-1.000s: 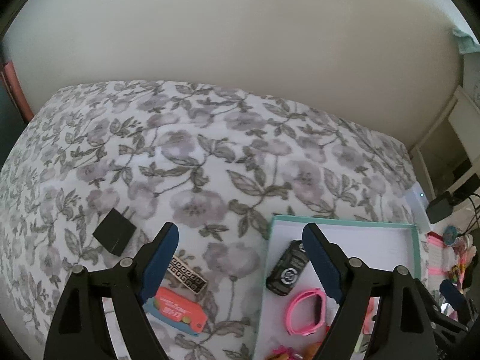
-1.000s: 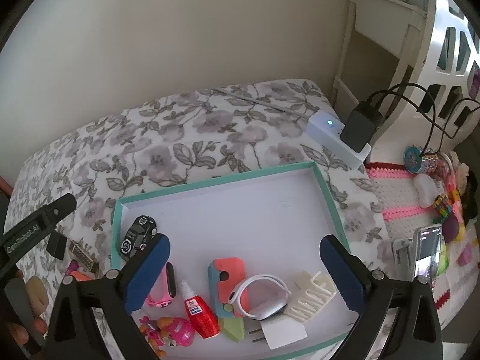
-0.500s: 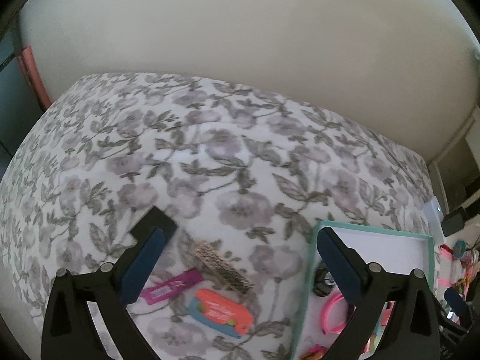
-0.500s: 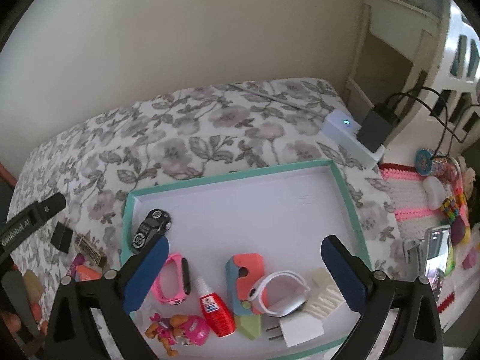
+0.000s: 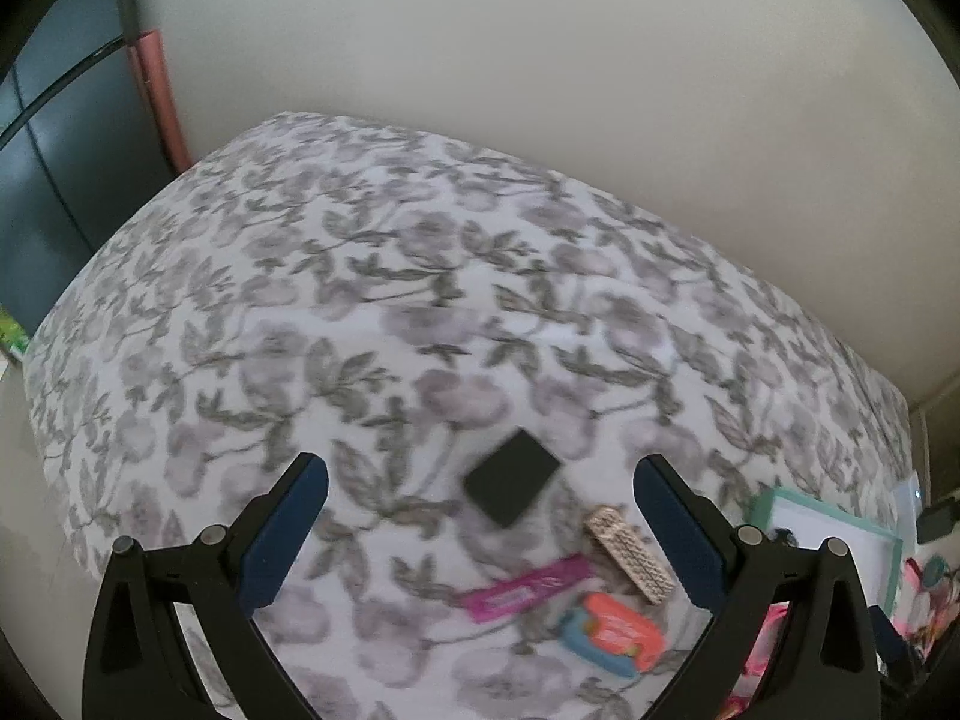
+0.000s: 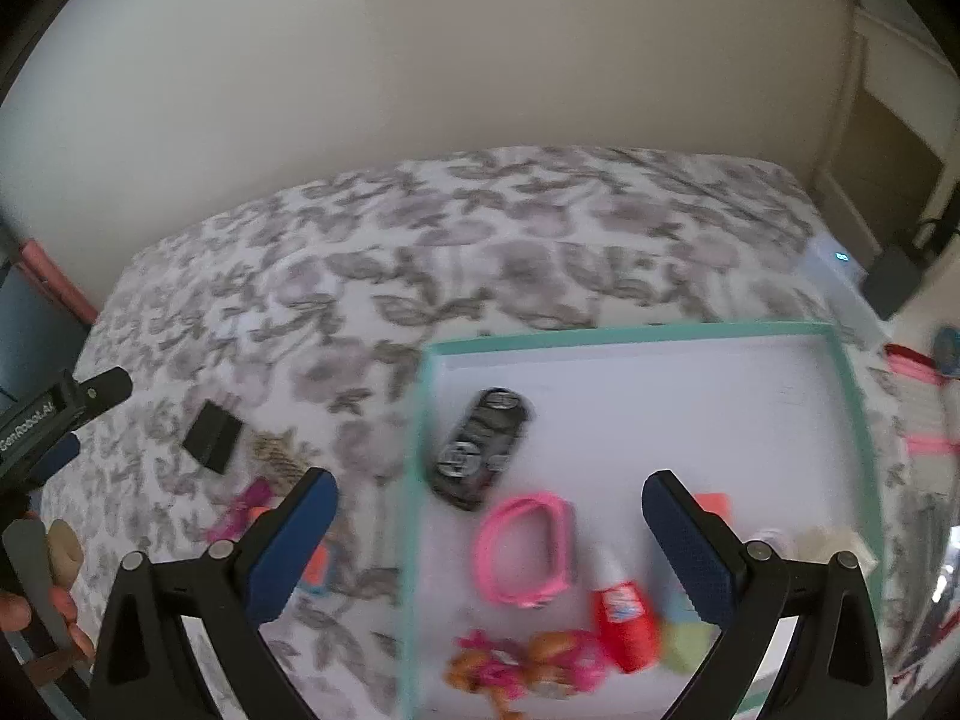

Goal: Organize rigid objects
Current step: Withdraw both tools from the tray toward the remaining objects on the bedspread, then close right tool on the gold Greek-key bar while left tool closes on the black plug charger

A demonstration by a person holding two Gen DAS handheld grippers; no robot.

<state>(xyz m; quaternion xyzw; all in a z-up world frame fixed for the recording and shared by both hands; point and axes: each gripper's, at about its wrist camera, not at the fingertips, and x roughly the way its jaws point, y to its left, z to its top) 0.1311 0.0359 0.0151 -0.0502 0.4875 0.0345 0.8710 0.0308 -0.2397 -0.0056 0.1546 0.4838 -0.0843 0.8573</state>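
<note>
The left gripper (image 5: 480, 531) has its jaws wide apart and nothing is between the pads; the jaws have just been opening. It hangs above a bed with a flowered sheet (image 5: 372, 312). Nearest under it lies an orange and blue case (image 5: 612, 633), and just left of that a pink strip (image 5: 528, 588). A little farther lies a beige patterned bar (image 5: 630, 552), tilted, near the right finger. Farther again, between the two fingers in the view, a black square (image 5: 512, 485) lies flat on the sheet, apart from the bar. At the far right the corner of a tray (image 5: 894, 546) with a teal rim shows.

The right gripper (image 6: 489, 534) also has its jaws wide apart and holds nothing. It hangs over the left part of the tray (image 6: 636, 333), which rests on the sheet. Nearest in the tray lies a pink and orange toy figure (image 6: 522, 666), and right of it a small red bottle (image 6: 624, 612). Farther is a pink band (image 6: 525, 549), and farther again a black toy car (image 6: 480, 447), near the left rim. This view is blurred, so the things behind the right finger I cannot tell. Left of the tray, on the sheet, the black square (image 6: 213, 435) lies well apart from the tray, and the left gripper (image 6: 57, 420) shows at the left edge, with a hand (image 6: 42, 588) below it
</note>
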